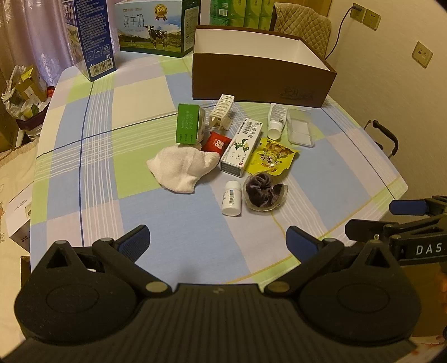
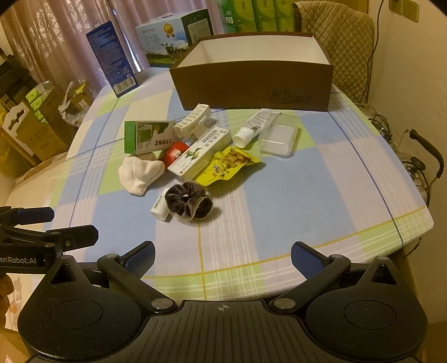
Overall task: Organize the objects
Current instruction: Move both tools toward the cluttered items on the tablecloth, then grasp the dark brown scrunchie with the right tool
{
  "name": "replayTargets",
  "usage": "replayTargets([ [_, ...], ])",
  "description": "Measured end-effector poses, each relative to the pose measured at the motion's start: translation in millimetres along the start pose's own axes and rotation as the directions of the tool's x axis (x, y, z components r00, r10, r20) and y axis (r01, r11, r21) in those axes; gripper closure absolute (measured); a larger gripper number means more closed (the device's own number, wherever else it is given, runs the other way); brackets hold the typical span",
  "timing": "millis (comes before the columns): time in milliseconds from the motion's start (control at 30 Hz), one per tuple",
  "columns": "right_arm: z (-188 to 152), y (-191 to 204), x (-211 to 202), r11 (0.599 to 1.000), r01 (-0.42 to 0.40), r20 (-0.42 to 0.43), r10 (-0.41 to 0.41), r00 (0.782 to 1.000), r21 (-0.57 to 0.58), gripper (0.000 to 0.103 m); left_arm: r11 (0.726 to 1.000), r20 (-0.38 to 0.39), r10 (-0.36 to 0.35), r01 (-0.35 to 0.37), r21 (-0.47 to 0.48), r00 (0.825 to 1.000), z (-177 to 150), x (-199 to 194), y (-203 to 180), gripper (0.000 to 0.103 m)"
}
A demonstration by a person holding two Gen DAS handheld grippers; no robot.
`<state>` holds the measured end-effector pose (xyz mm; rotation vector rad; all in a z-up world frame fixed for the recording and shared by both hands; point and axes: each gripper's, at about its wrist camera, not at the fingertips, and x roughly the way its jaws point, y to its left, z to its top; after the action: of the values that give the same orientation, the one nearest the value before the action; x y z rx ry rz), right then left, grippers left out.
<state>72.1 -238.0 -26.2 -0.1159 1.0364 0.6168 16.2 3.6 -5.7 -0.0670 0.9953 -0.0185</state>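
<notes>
Both tools hover over the near edge of the table, neither touching anything. The left gripper (image 1: 218, 240) has its jaws spread wide and empty; the right gripper (image 2: 222, 255) is likewise agape and holds nothing.

The clutter sits mid-table, just before the brown box (image 1: 259, 81), whose white inside looks empty as far as can be seen. Nearest the grippers lie a white pill bottle (image 1: 232, 197) on its side and a dark scrunchie (image 1: 264, 193) touching it. Behind them are a white cloth (image 1: 181, 167), a long medicine carton (image 1: 240, 148), a yellow snack pouch (image 1: 272, 157), a green carton (image 1: 188, 124) leaning on the heap, a small red packet (image 1: 216, 143), a cream hair claw (image 1: 222, 111), a white tube (image 1: 276, 118) and a clear plastic case (image 1: 300, 129).

The likely trouble is crowding: the bottle could roll if nudged sideways, the scrunchie may snag and drag it along, and pulling the cloth could topple the green carton. The two grippers are close together and might collide.

The checked tablecloth (image 1: 125, 195) of blue, green and white is soft. Milk cartons (image 1: 151, 25), curtains and a padded chair ring the table
</notes>
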Motion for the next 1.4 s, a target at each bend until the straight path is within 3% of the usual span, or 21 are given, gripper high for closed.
replayTargets([
  [533, 20, -4, 16, 1.0, -0.023, 0.0, 0.023, 1.0, -0.001, 0.002, 1.0, -0.02, 0.018, -0.018, -0.023, 1.0, 13, 15, 5, 0.001],
  [733, 27, -5, 31, 0.997, -0.066, 0.004, 0.067, 0.998, -0.034, 0.002, 0.999, -0.041, 0.036, -0.037, -0.028, 0.999, 18, 27, 12, 0.001],
  [1067, 31, 5, 79, 0.985, -0.114, -0.027, 0.112, 0.993, -0.132, 0.025, 0.996, -0.074, 0.067, -0.071, -0.047, 0.995, 20, 53, 31, 0.001],
  [1400, 34, 14, 115, 0.972, -0.146, -0.054, 0.138, 0.989, -0.184, 0.033, 0.992, -0.086, 0.094, -0.1, -0.071, 0.992, 24, 73, 49, 0.001],
])
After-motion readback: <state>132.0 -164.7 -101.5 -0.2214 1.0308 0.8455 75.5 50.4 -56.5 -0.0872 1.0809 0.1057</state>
